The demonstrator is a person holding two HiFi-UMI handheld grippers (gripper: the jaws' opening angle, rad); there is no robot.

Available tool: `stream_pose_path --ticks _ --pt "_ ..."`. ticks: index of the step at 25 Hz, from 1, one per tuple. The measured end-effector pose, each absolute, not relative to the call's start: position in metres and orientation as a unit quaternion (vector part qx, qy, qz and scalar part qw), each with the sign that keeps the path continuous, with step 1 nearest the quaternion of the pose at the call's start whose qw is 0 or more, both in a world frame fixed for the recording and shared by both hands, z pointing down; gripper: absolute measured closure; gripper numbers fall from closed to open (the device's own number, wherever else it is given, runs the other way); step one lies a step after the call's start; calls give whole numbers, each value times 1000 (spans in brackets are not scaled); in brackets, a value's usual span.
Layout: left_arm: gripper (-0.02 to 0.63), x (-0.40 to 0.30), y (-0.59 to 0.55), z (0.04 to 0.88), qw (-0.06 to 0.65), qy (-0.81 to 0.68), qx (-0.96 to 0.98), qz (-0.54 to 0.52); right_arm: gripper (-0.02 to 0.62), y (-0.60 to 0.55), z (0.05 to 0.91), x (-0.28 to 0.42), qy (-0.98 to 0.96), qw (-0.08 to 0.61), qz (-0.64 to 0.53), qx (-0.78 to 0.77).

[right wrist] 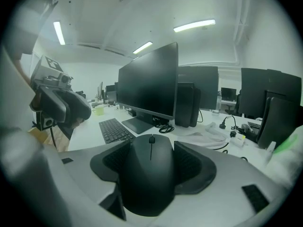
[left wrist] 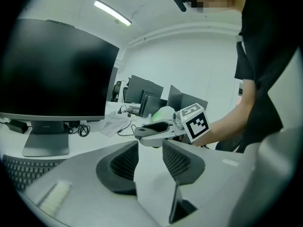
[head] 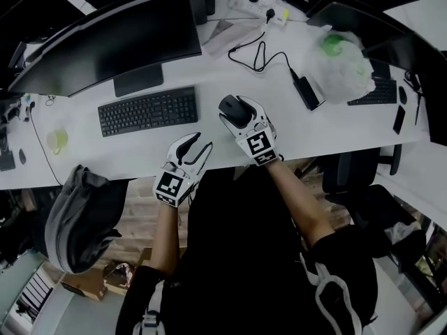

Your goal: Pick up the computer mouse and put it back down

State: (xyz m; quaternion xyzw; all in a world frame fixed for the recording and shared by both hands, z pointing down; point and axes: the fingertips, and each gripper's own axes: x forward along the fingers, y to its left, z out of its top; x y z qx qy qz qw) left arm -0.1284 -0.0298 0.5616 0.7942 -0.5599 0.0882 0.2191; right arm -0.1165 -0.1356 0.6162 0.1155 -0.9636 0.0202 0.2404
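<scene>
The black, rounded plastic computer mouse [head: 232,108] lies just right of the black keyboard [head: 148,110], low over the white bench [head: 335,128]. The left tool [left wrist: 150,148], near the keyboard's front edge, stands open and empty. The right tool [right wrist: 151,150] clamps the mouse's flanks, the mouse's long axis running along its jaws.

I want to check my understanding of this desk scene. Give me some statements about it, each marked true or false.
1. The right gripper holds the computer mouse between its fingers. True.
2. The keyboard lies in front of the monitor. True.
3. The left gripper holds the keyboard. False: its fingers are apart, with nothing between them.
4. The monitor's screen is lit. False: it is dark.
5. The green cup stands right of the computer mouse. False: it stands left of the keyboard.
</scene>
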Motion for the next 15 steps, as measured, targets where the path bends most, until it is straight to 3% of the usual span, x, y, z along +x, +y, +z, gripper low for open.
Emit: stream_pose_path --ticks 15 --pt "449 -126 -27 580 245 -552 793 86 305 -140 701 -119 -934 315 81 149"
